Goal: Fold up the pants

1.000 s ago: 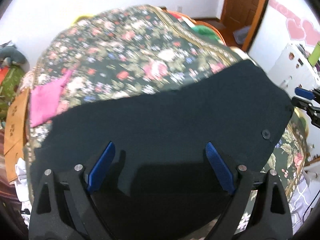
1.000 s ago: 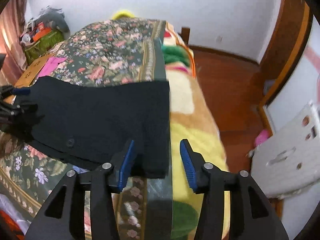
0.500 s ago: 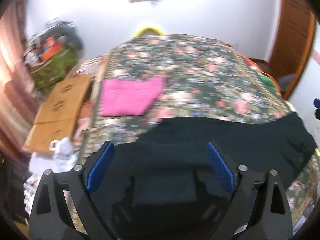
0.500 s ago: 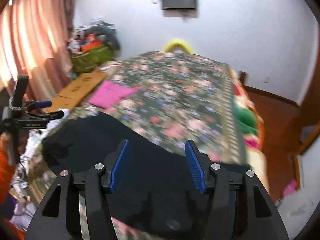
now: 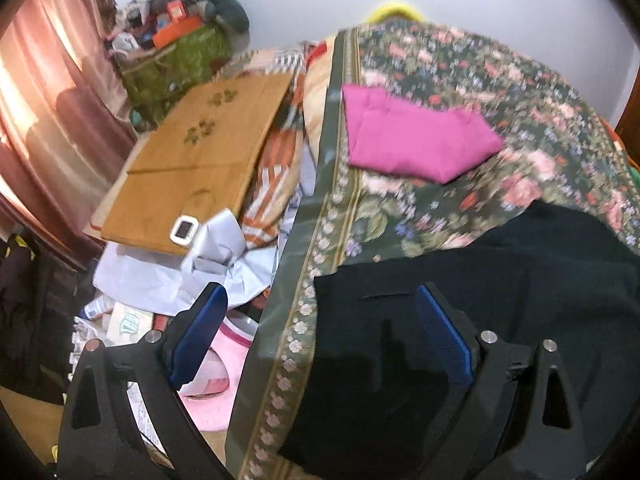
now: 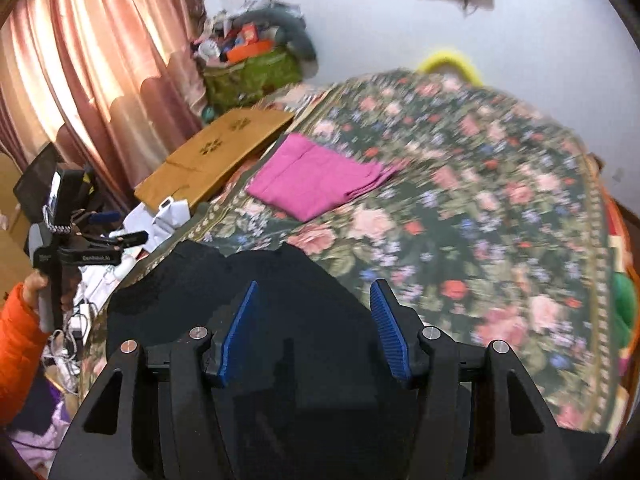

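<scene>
Right wrist view showed the dark pants point(image 6: 240, 300) lying flat on the floral bedspread point(image 6: 480, 220) beneath both spread, empty grippers — right gripper point(image 6: 314, 330), left gripper point(image 5: 320, 336) — apparently folded partway, further folds probably remaining.

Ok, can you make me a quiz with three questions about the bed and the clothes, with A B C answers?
1. Where is the folded pink cloth?
A. on the floral bedspread
B. on the floor
C. in the right tongs

2. What colour are the pants under the right tongs?
A. white
B. black
C. yellow

3. How are the left tongs?
A. shut on the pink cloth
B. shut on the pants
C. open, holding nothing

Answers:
1 A: the pink cloth lies flat on the flowery cover.
2 B: the cloth between the blue pads is black.
3 C: the blue pads stand wide apart with nothing between them.
</scene>
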`<state>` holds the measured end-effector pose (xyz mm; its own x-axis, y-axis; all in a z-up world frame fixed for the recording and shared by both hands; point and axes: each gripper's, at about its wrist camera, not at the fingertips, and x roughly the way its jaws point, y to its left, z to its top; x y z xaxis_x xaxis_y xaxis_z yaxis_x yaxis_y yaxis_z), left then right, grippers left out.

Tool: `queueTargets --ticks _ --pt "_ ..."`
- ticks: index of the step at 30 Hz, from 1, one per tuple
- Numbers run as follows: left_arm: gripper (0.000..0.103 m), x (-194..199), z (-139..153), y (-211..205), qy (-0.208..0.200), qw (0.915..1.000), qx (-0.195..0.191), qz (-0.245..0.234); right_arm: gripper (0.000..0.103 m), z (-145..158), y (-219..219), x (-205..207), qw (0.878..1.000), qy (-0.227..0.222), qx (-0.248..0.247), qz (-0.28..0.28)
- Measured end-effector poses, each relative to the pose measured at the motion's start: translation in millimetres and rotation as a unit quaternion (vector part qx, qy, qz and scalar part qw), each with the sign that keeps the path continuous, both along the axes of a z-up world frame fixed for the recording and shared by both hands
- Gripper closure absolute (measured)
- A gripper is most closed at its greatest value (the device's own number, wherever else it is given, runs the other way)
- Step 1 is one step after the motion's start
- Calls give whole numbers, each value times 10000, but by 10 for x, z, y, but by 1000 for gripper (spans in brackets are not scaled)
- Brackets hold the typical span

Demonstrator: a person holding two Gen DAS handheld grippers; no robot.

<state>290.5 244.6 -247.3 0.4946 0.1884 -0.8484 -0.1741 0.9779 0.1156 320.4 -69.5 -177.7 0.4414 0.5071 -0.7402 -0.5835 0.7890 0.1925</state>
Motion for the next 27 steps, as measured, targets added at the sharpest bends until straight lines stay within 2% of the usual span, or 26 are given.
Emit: queueTargets --ticks 5,8,11,13,15,17,19,21,22,24,27 --pt "10 148 -410 154 494 9975 -486 -125 49 -251 369 300 9988 406 -159 225" --pt "15 223 -576 175 700 9943 -751 -300 49 -384 527 469 9974 567 -272 343" --pt "23 295 -729 196 931 9872 -1211 -455 50 -515 674 624 9955 727 -439 429" --pt "29 306 -805 227 1008 9809 -1583 -516 53 -617 791 710 9933 865 -581 508" --pt "39 294 -844 244 1020 9741 -1936 -564 61 -701 852 751 9910 1005 -651 599" --pt "46 258 -832 217 962 9704 -2105 -692 68 -775 919 774 9887 1131 -679 706" --pt "51 230 -831 156 938 9703 -2070 -827 73 -833 992 765 9877 1143 -732 780" --pt "63 197 -813 101 896 9720 -1979 -894 83 -846 1055 740 9880 979 -831 854" --pt "67 191 -807 94 894 9734 -1922 -874 84 -852 1085 731 9878 917 -886 896" --pt "81 170 -778 86 889 9773 -1757 -781 93 -839 1110 707 9875 817 -929 974" --pt "87 118 -714 43 877 9842 -1320 -788 96 -815 1143 697 9880 570 -1027 1004"
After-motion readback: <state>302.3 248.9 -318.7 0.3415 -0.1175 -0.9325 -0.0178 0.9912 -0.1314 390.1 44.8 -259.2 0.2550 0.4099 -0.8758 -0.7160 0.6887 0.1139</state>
